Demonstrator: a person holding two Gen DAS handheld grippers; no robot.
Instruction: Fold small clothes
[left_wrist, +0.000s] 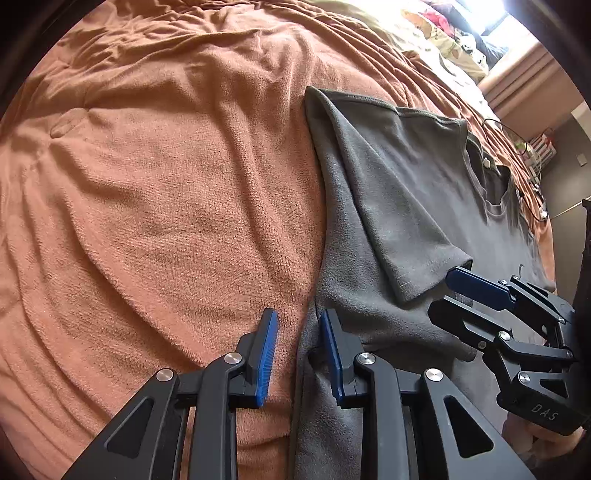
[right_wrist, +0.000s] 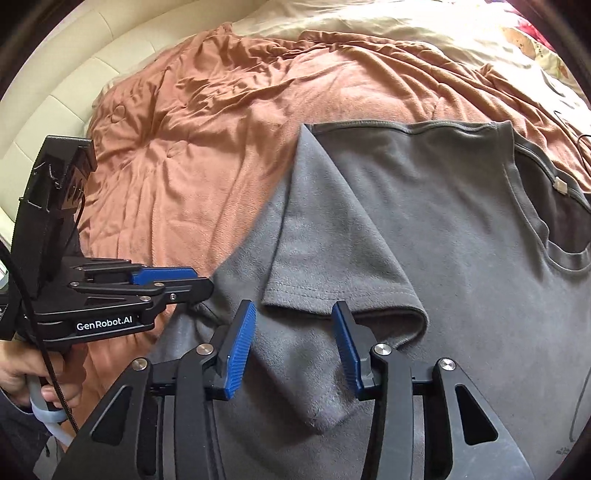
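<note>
A grey T-shirt (left_wrist: 391, 206) (right_wrist: 436, 229) lies flat on an orange blanket (left_wrist: 166, 192) (right_wrist: 192, 147). One sleeve (right_wrist: 332, 266) is folded in over the body. My left gripper (left_wrist: 300, 314) (right_wrist: 203, 281) points down at the shirt's side edge. Its jaws stand a little apart, one pad over the blanket, the other over the shirt, with the edge between them. My right gripper (right_wrist: 294, 306) (left_wrist: 441, 293) is open over the folded sleeve, and the sleeve's hem lies between its blue pads (right_wrist: 242, 343) without being pinched.
A cream padded headboard (right_wrist: 55, 92) and cream bedding (right_wrist: 406, 22) lie beyond the blanket. A thin dark cable (left_wrist: 517, 136) runs across the blanket past the shirt's collar (right_wrist: 546, 206). A person's hand (right_wrist: 22, 376) holds the left gripper's handle.
</note>
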